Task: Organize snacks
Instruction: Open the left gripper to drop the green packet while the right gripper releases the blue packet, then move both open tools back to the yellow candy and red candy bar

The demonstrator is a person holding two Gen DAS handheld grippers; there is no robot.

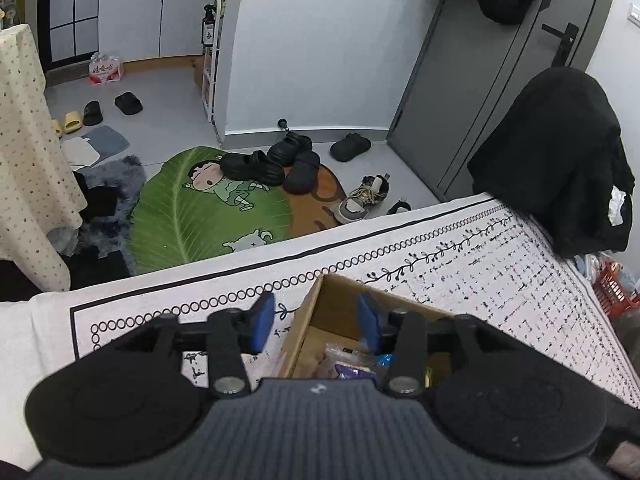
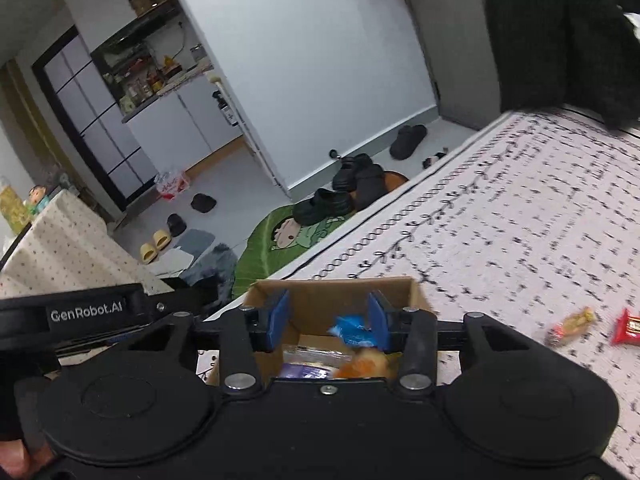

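An open cardboard box (image 1: 308, 312) sits on the patterned tablecloth (image 1: 500, 264) and holds several wrapped snacks (image 1: 348, 364). My left gripper (image 1: 316, 322) is open and empty, its jaws astride the box's left wall. In the right wrist view the box (image 2: 320, 296) holds a blue packet (image 2: 352, 330), an orange snack (image 2: 362, 366) and a purple one (image 2: 304, 370). My right gripper (image 2: 330, 322) is open above the box, holding nothing. Two snacks lie loose on the cloth to the right: a brown wrapped one (image 2: 570, 326) and a red one (image 2: 628, 326).
A black garment over a chair (image 1: 560, 160) stands at the table's far right corner. The table's far edge (image 1: 280, 248) drops to a floor with shoes (image 1: 272, 164) and a green leaf rug (image 1: 200, 216). An orange basket (image 1: 614, 292) sits beyond the right edge.
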